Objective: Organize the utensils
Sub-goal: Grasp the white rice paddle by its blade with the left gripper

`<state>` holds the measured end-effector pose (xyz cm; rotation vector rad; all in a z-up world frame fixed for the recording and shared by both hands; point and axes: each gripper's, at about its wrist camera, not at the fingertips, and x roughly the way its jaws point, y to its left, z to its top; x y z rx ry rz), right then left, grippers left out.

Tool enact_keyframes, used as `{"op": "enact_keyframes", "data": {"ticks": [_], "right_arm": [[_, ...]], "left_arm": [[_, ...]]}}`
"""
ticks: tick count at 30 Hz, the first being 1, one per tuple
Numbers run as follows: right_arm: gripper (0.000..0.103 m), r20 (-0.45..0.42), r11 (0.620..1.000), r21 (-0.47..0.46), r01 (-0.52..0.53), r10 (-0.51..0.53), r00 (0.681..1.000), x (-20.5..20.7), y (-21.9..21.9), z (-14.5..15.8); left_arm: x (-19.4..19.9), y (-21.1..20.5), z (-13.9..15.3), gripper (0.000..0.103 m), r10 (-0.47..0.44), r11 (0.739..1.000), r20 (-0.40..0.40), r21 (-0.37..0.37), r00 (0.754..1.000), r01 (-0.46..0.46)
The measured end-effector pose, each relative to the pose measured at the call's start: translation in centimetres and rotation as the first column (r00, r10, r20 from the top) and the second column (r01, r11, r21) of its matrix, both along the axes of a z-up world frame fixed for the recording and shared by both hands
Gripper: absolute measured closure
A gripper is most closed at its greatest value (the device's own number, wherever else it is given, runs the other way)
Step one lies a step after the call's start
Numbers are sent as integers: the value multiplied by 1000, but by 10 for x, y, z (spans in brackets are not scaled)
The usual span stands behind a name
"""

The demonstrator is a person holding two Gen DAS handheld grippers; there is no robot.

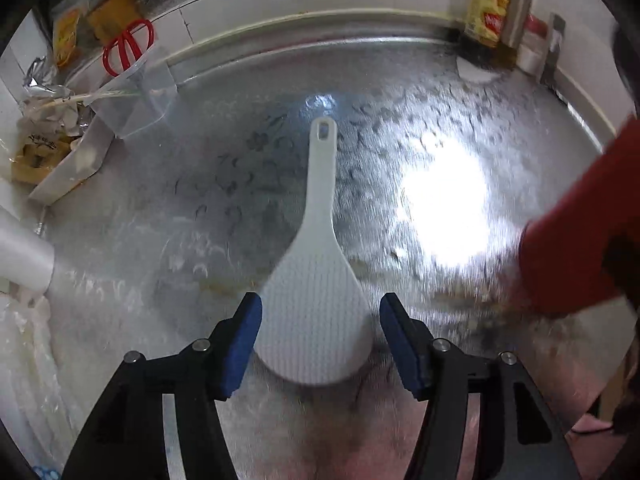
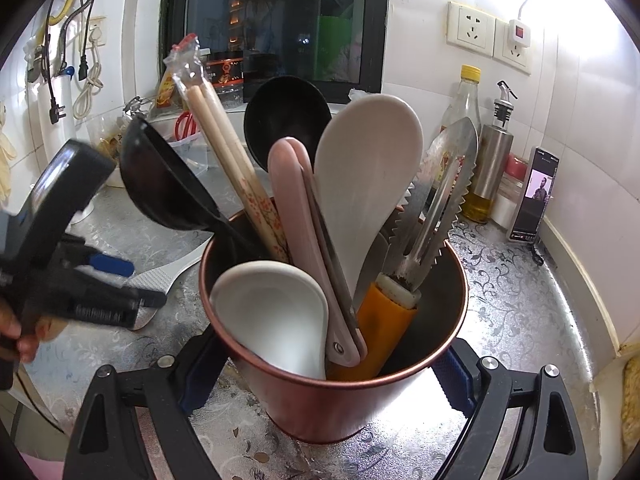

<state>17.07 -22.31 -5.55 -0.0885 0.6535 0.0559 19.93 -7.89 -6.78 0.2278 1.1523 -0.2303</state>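
Observation:
A white rice paddle (image 1: 316, 300) lies flat on the patterned silver counter (image 1: 240, 184), handle pointing away. My left gripper (image 1: 320, 316) hangs over its ribbed blade, open, with a blue pad on each side and a gap to both. In the right wrist view the same paddle (image 2: 160, 276) shows under the left gripper (image 2: 120, 280). My right gripper (image 2: 324, 380) is shut on a copper utensil holder (image 2: 320, 408) that stands on the counter. It holds black ladles (image 2: 288, 120), bagged chopsticks (image 2: 228, 148), pink spoons, a white spatula (image 2: 368, 168), serrated tongs (image 2: 440, 200) and a white ceramic spoon (image 2: 272, 308).
Red scissors (image 1: 128, 46) stand in a clear container (image 1: 140, 92) at the back left beside bags. An oil bottle (image 2: 466, 112), a steel dispenser (image 2: 494, 160) and a propped phone (image 2: 534, 196) line the right wall. A raised ledge borders the counter.

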Motion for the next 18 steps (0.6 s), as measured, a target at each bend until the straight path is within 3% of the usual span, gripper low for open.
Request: {"op": "enact_keyframes", "data": {"ticks": [5,9,11,13,18], "right_arm": [[11,-1,1000,0,-2,2,1000,0,0,0],[11,-1,1000,-2,-3,3,1000,0,1,0],[11,-1,1000,-3,-4,4,1000,0,1,0],[11,-1,1000,-4,-4,4,1000,-1,1,0],[11,-1,1000,-4,-4,4,1000,-1,1,0]], "left_arm": [[-18,-11,-8,38,-4,999,-5,53,1000,5],[-22,-12,-7,37,15,999,12,41,1000,-15],[-22,-6,-7,40,38,999,15,10,999,-38],[-19,2,-4,50,61,998,25,-10,998,-61],[-13,36,2,52,160,966,-14,-205,987,-160]]}}
